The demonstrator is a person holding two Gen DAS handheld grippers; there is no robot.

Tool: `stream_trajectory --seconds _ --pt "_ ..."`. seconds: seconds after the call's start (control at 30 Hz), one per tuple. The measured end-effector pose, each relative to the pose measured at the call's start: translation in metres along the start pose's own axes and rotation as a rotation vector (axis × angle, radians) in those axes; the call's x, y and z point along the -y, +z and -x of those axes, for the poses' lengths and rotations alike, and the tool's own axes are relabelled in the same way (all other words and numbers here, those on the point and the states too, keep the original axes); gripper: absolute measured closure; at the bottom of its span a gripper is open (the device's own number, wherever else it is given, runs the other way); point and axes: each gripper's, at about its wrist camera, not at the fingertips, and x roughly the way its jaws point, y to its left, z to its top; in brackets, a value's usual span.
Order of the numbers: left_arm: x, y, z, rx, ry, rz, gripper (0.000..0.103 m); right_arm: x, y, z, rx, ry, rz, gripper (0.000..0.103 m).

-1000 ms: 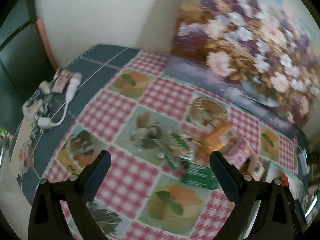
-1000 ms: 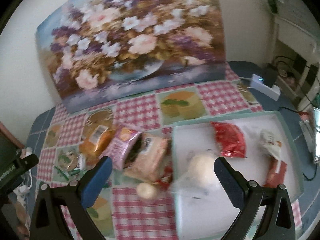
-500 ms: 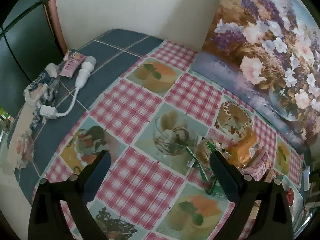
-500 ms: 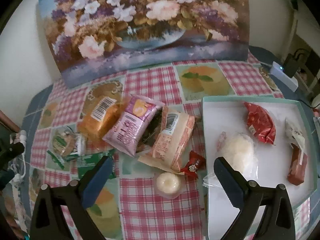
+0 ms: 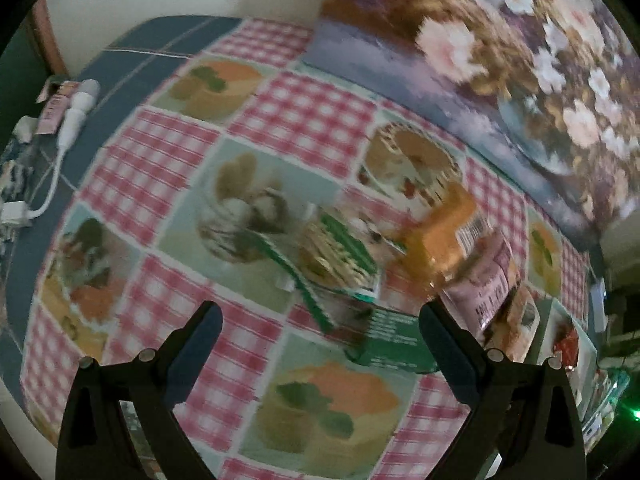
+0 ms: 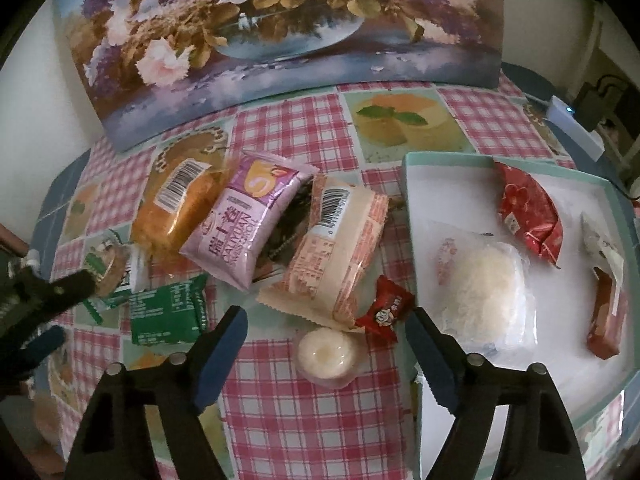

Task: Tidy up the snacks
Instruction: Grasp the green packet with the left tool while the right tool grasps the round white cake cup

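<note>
A pile of snacks lies on the checked tablecloth: an orange bread pack (image 6: 176, 204), a purple Swiss roll pack (image 6: 244, 224), a peach wafer pack (image 6: 336, 248), a green packet (image 6: 166, 310), a red candy (image 6: 384, 312) and a round jelly cup (image 6: 328, 354). My right gripper (image 6: 326, 348) is open, low over the jelly cup. A white tray (image 6: 448, 176) at the right holds a red pack (image 6: 528, 208), a white coconut ball pack (image 6: 488, 284) and a red-brown bar (image 6: 606, 320). My left gripper (image 5: 320, 340) is open and empty, near the green packet (image 5: 394, 342).
A flower painting (image 6: 280, 24) leans against the wall behind the snacks. A white cable and charger (image 5: 60, 148) lie at the table's left edge. A white power strip (image 6: 576, 128) sits at the far right. The left gripper's fingers (image 6: 48, 292) show at the right view's left edge.
The right gripper has moved down and closer to the jelly cup. The left gripper has swung right and closer to the green packets; its view is blurred by motion.
</note>
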Motion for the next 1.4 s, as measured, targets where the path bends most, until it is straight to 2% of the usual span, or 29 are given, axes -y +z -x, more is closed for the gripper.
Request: stream_trajectory --seconds 0.13,0.23,0.33,0.53,0.97,1.03,1.1,1.2,1.4 --pt "0.011 -0.003 -0.01 -0.022 0.0 -0.028 0.004 -0.001 0.001 0.002 0.004 0.0 0.012 0.026" --pt "0.016 -0.006 -0.016 -0.04 -0.013 -0.036 0.004 -0.002 0.0 -0.003 -0.018 0.0 0.019 0.028" --pt "0.023 -0.008 -0.023 -0.059 -0.018 -0.059 0.004 -0.002 -0.003 -0.009 -0.043 0.0 0.027 0.037" --pt "0.037 -0.013 -0.036 -0.093 -0.022 -0.093 0.004 -0.002 -0.01 -0.022 -0.075 -0.016 0.037 0.042" --pt "0.07 -0.032 -0.062 -0.117 0.049 -0.179 0.005 -0.012 -0.017 -0.034 -0.095 -0.061 0.104 0.051" --pt "0.074 -0.034 -0.064 -0.112 0.059 -0.191 0.014 -0.012 -0.016 -0.033 -0.088 -0.066 0.098 0.057" --pt "0.082 -0.036 -0.064 -0.099 0.079 -0.198 0.028 -0.012 -0.016 -0.033 -0.087 -0.057 0.099 0.059" --pt "0.084 -0.037 -0.063 -0.097 0.062 -0.187 0.031 -0.013 -0.015 -0.033 -0.079 -0.05 0.102 0.063" --pt "0.078 -0.033 -0.045 -0.075 0.039 -0.18 0.032 -0.01 -0.012 -0.023 -0.066 -0.029 0.099 0.063"
